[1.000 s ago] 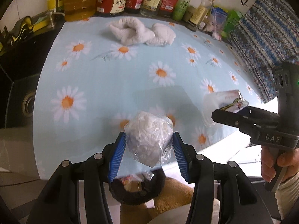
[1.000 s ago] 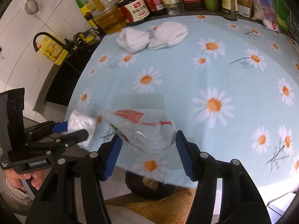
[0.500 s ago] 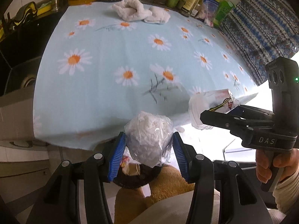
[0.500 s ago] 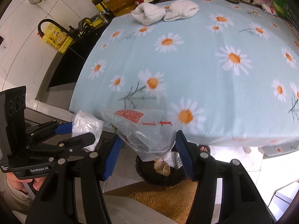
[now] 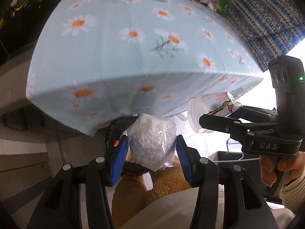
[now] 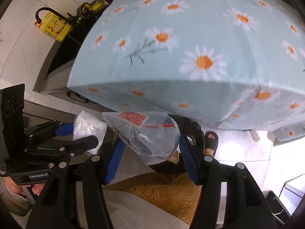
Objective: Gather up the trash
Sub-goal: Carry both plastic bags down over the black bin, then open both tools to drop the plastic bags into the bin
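"DAS" on right tongs ("GenRobot.AI" left)

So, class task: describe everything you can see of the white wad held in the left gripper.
The white wad is crumpled white paper or tissue bundled in thin, clear, wrinkled plastic film, roughly ball-shaped. The left gripper pinches it between its blue ribbed pads, which touch both its sides. It hangs below the tablecloth edge, above the dark bin.

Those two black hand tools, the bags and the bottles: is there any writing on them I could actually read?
"DAS": white letters on the right gripper body.
"GenRobot.AI": on the left gripper body; the smaller label beside it is unreadable.
Red print on the clear plastic bag: not legible.
Yellow box by the faucet: print too blurred.
Bottles at the table's far edge: labels unreadable.
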Demonstrator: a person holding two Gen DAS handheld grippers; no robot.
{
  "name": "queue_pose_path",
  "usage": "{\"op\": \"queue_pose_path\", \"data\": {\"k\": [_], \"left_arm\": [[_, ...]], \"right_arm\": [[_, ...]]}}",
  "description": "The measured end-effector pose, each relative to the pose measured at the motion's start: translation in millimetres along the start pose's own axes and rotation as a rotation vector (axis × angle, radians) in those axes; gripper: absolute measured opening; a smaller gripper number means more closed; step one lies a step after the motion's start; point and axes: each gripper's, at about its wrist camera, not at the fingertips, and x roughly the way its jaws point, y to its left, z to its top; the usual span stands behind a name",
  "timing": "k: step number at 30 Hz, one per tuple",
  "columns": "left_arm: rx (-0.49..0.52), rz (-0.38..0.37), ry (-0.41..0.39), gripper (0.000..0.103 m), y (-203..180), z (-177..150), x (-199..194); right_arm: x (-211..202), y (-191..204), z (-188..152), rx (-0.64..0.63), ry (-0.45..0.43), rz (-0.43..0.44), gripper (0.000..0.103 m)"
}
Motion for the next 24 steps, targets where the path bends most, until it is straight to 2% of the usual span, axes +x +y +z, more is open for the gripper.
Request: {"op": "queue_pose_path", "data": {"k": [9,20,24], "left_arm": [[-0.015,0.013,0.084,0.049,8,-15,29],[-0.034,0.006,0.124,0.049,12,-18,45],[-0.061,0.017,0.138,0.059,17,-17,49]], "right_arm": [[28,-9,-11,0.049,0.054,0.01,0.059],[40,-9,-9,0.068,0.07,0.032,0.06],[40,-11,-6,0.086,0.064,0.037,0.067]]}}
